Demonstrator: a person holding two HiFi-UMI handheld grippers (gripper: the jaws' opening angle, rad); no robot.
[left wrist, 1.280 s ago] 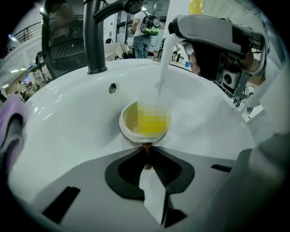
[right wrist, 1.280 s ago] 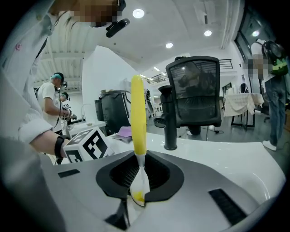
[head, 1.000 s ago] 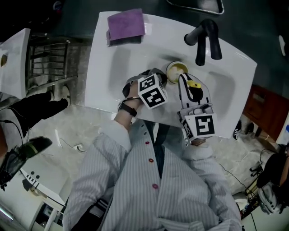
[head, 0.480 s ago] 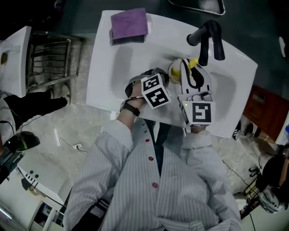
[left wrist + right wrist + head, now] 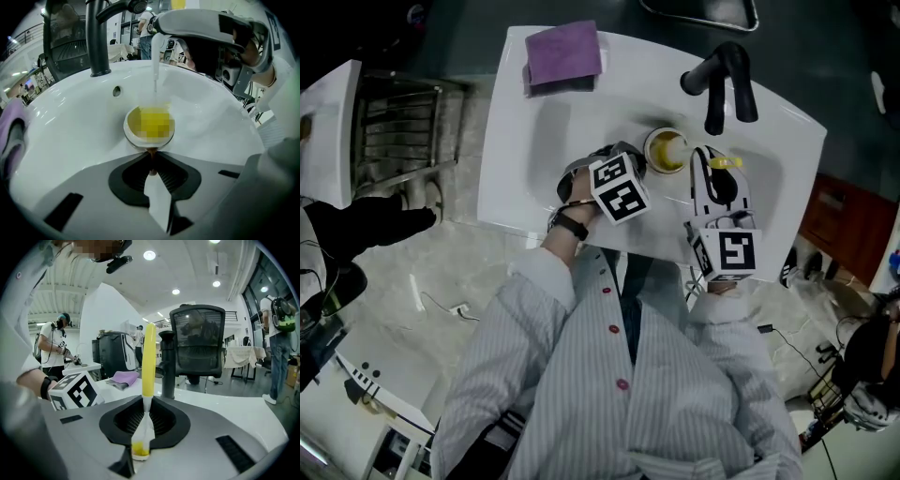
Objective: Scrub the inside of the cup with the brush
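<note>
Over the sink (image 5: 534,131), the cup (image 5: 666,150) is clamped in the left gripper (image 5: 151,161).
The brush (image 5: 148,362) is clamped in the right gripper (image 5: 143,420), just right of the cup's mouth.

Left tongs (image 5: 151,160) pinch cup (image 5: 149,125) rim inside white sink (image 5: 70,126); brush (image 5: 155,70) stem hangs just above cup.

White sink (image 5: 534,150) sat mid-frame with a black faucet (image 5: 727,80) on its far rim. Overflow hole (image 5: 116,91) was in the basin wall, just below the faucet base. Folded purple cloth (image 5: 562,52) lay on the sink's far left corner. Metal rack (image 5: 398,122) stood left of the sink, apart from it. Black mesh office chair (image 5: 197,348) was behind the sink. Bystander in white T-shirt (image 5: 52,345) stood further back.
</note>
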